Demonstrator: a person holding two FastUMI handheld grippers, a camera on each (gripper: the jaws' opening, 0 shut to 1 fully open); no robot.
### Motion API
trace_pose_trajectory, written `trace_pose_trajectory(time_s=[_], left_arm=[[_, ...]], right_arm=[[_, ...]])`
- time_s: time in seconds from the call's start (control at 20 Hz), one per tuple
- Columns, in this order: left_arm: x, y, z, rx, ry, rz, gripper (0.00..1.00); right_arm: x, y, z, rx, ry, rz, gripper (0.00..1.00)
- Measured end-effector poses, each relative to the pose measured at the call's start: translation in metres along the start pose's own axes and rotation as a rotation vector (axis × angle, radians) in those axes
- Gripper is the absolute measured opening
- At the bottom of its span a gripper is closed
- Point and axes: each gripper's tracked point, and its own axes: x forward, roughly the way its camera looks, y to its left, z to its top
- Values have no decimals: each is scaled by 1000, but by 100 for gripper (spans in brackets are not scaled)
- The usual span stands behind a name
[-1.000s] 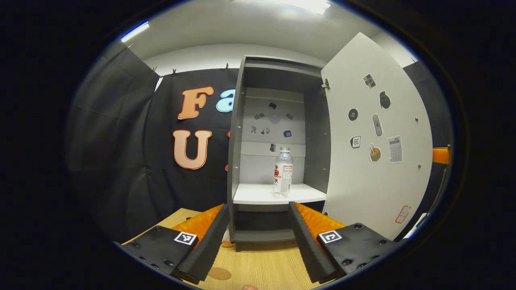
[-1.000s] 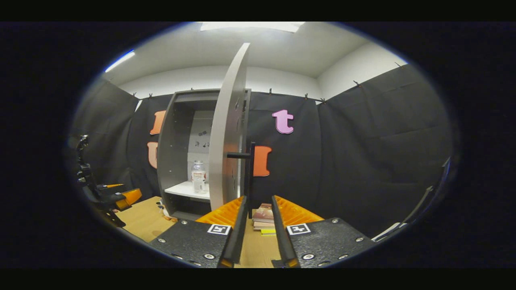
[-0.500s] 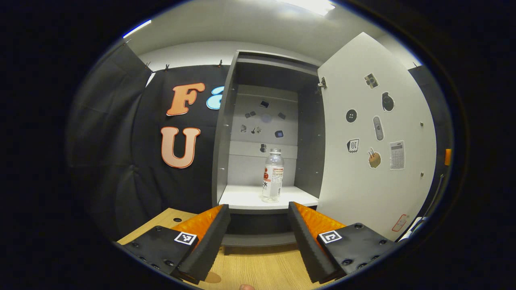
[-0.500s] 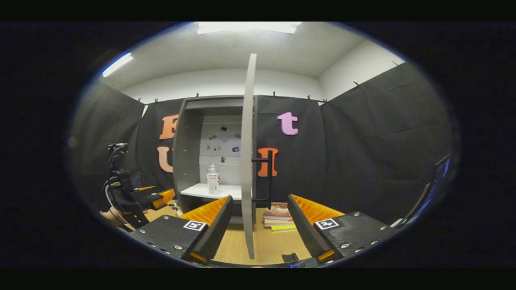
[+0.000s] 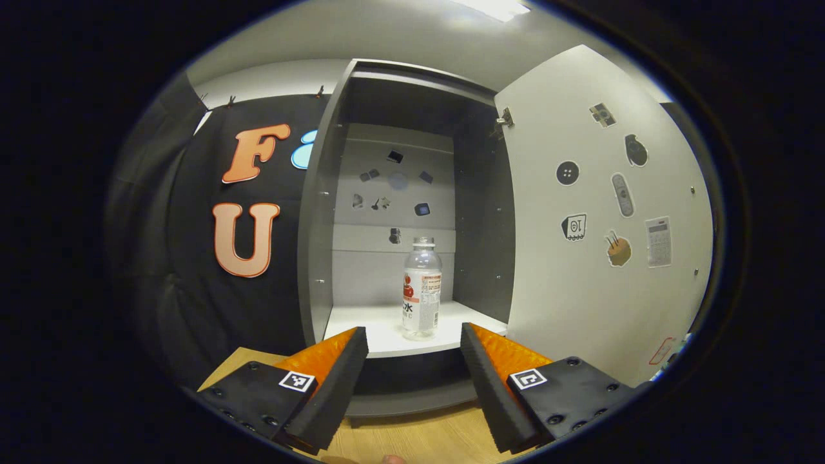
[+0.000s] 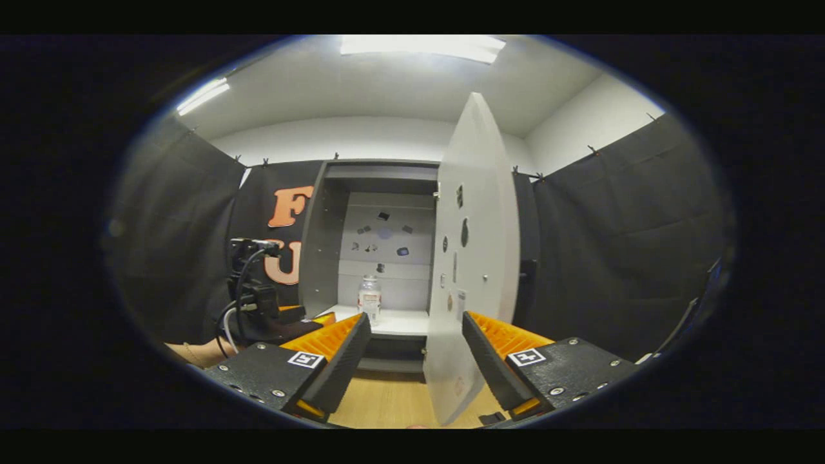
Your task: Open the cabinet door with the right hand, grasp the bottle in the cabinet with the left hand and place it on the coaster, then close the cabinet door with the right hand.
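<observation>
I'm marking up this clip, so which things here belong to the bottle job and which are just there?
Belongs to the job:
bottle, upright on the shelf
cabinet door, swung open
left gripper, open, facing the bottle
right gripper, open

Just there:
stickers on the cabinet's back wall
wooden table

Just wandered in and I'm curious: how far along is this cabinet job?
Done: the cabinet door stands open. In hand: the left hand-held gripper, open, points at the bottle, which stands untouched on the shelf. Left: grasp it, set it on the coaster, close the door.
</observation>
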Motion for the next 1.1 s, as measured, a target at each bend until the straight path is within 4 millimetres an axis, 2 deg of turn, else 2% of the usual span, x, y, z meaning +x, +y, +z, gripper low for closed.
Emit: trace_pose_trajectory(time_s=[0.2, 0.25, 0.3, 0.5, 0.65, 0.8, 0.95, 1.1], left_arm=[[37, 7, -6, 4, 4, -60, 95], [47, 6, -6, 9, -2, -78, 95], [57, 6, -5, 12, -9, -92, 95], [93, 3, -13, 14, -10, -143, 95], [115, 0, -19, 17, -6, -175, 95], [137, 0, -27, 2, 8, -188, 95], [160, -1, -34, 4, 23, -214, 95], [176, 0, -35, 12, 18, -220, 95]], right_arm=[[34, 34, -15, -87, 21, -26, 89], [45, 42, -17, -102, 20, -32, 87], [54, 49, -22, -108, 21, -40, 91], [83, 74, -47, -78, 69, -44, 94], [99, 77, -58, -7, 95, -53, 94], [113, 67, -65, 46, 109, -93, 94], [119, 55, -64, 58, 92, -168, 94], [121, 53, -65, 56, 82, -203, 94]])
